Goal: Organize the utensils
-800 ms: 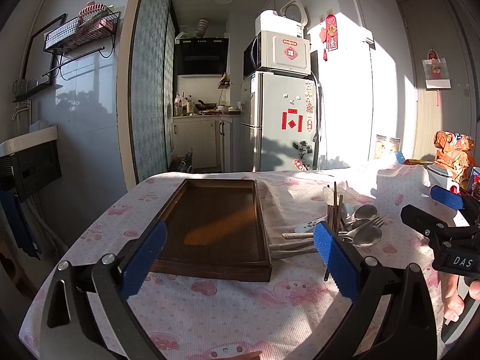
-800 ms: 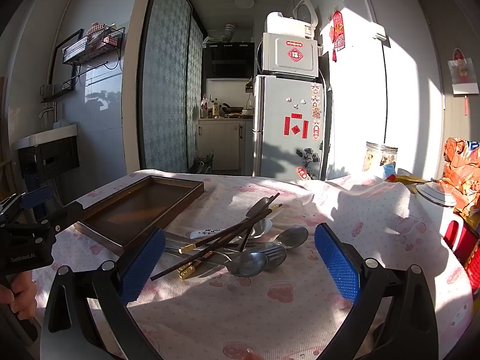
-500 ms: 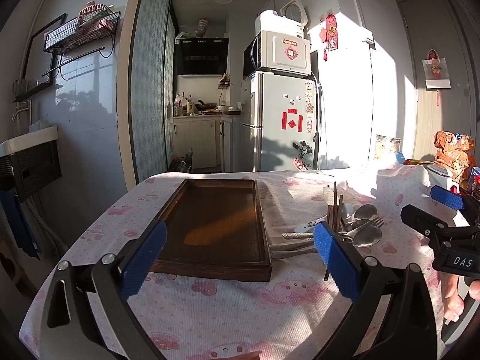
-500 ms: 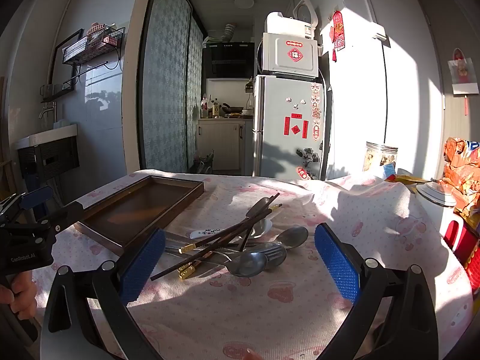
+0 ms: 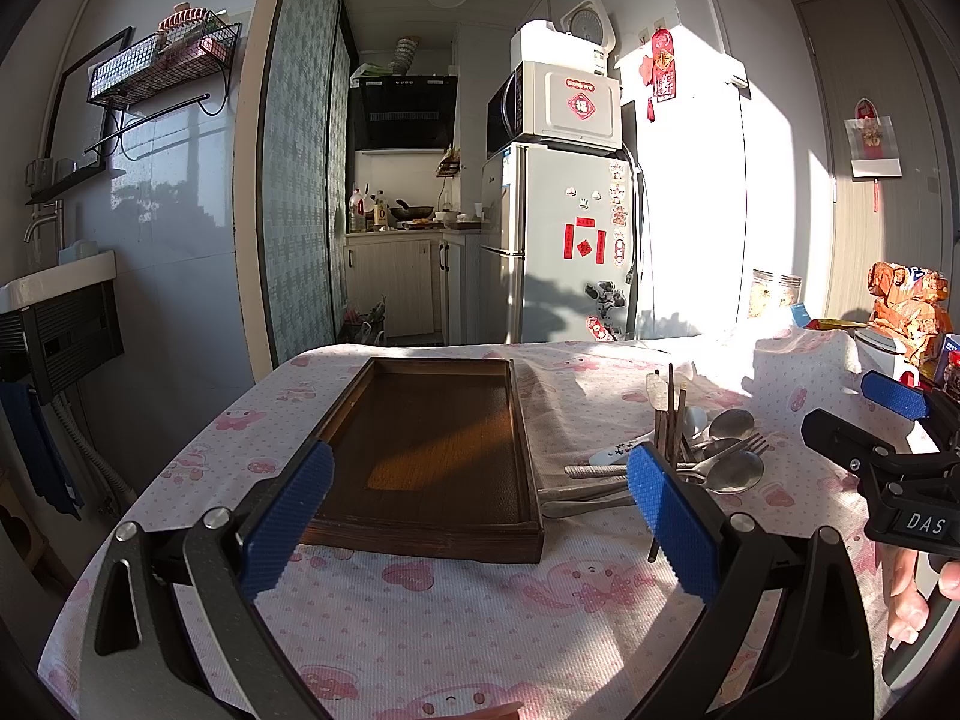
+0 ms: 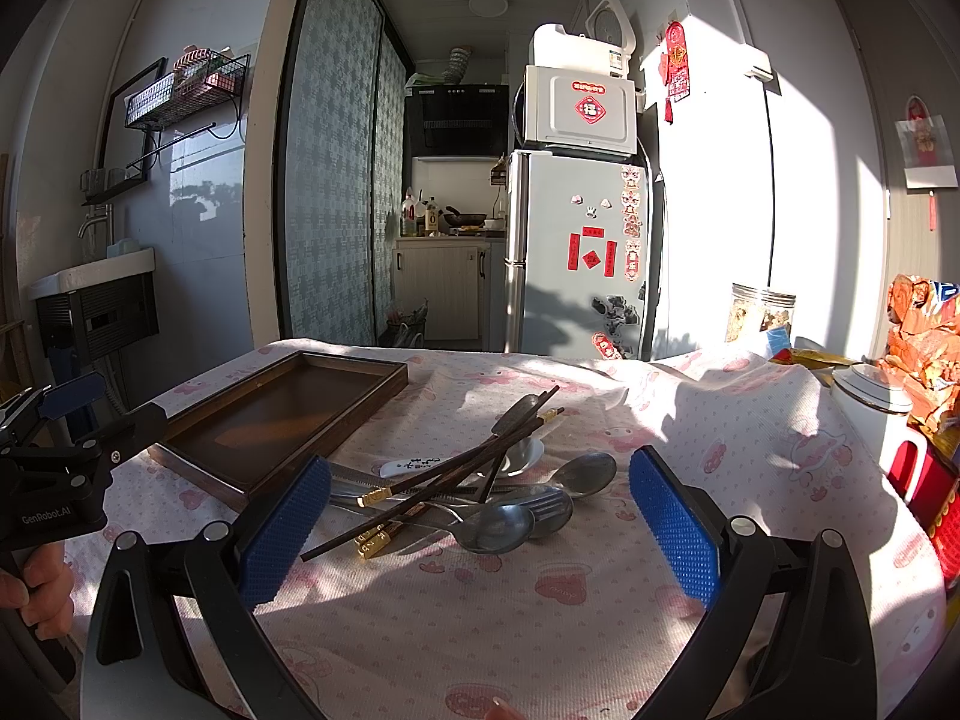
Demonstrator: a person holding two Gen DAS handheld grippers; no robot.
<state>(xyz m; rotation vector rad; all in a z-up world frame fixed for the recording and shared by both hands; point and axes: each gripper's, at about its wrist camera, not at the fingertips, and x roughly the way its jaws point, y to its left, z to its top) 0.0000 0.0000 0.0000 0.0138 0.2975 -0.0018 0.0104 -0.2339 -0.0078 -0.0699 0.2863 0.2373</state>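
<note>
With both sets of jaws apart and empty, I see the utensil pile (image 6: 474,489) at center frame straight ahead of my right gripper (image 6: 480,534), chopsticks (image 6: 444,477) running lower left to upper right, tray (image 6: 282,414) left.

A dark wooden tray (image 5: 528,462) with a matt, grained finish sits on a pink-printed woven cloth (image 6: 600,618). Shiny metal spoons (image 6: 498,531) lie with dark wooden chopsticks (image 6: 456,471) and a glossy white ceramic spoon (image 6: 414,467). Gripper pads (image 6: 287,531) are blue, knobbly rubber on black matt plastic.
</note>
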